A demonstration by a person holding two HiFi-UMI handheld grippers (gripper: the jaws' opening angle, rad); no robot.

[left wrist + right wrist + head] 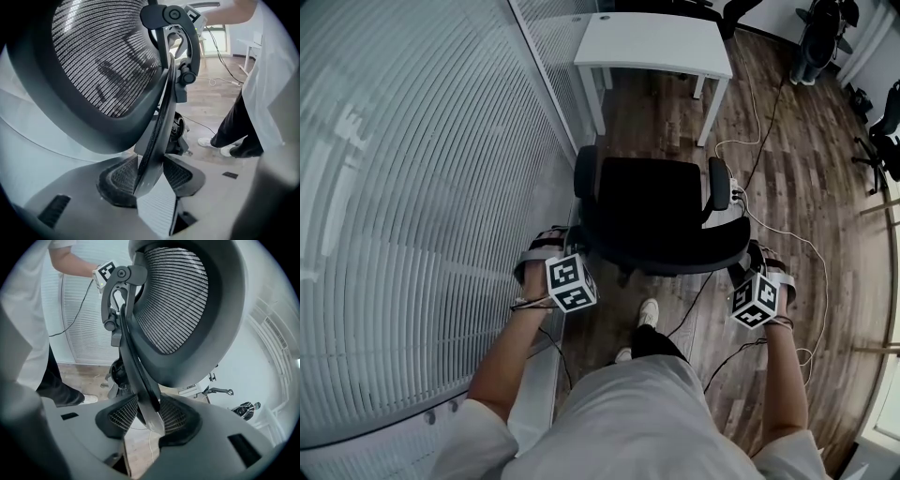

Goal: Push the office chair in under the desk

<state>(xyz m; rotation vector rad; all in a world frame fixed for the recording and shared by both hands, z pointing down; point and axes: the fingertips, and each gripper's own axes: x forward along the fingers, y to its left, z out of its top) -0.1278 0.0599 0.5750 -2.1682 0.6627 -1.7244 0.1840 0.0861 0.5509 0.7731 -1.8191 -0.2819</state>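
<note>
Wood-plank floor, slatted wall panel [412,187] on the left. Office chair [661,211] stands in the open, seat facing the white desk [652,42], well short of it and not yet under.

Left gripper [150,173] is clamped on the backrest's rim [159,122], pads either side of it. Right gripper [147,416] is clamped the same way on the opposite edge.

Handling, judged: hard, stiff rim, good for pushing; the mesh [103,61] would give, so avoid it. Probably rolls on castors, though the base is too hidden to confirm. Should move easily but may swivel if pushed unevenly.

Only the head view shows the gap to the desk and the cable [769,225] trailing beside the chair, a possible snag. Only the gripper views show the grip itself.
</note>
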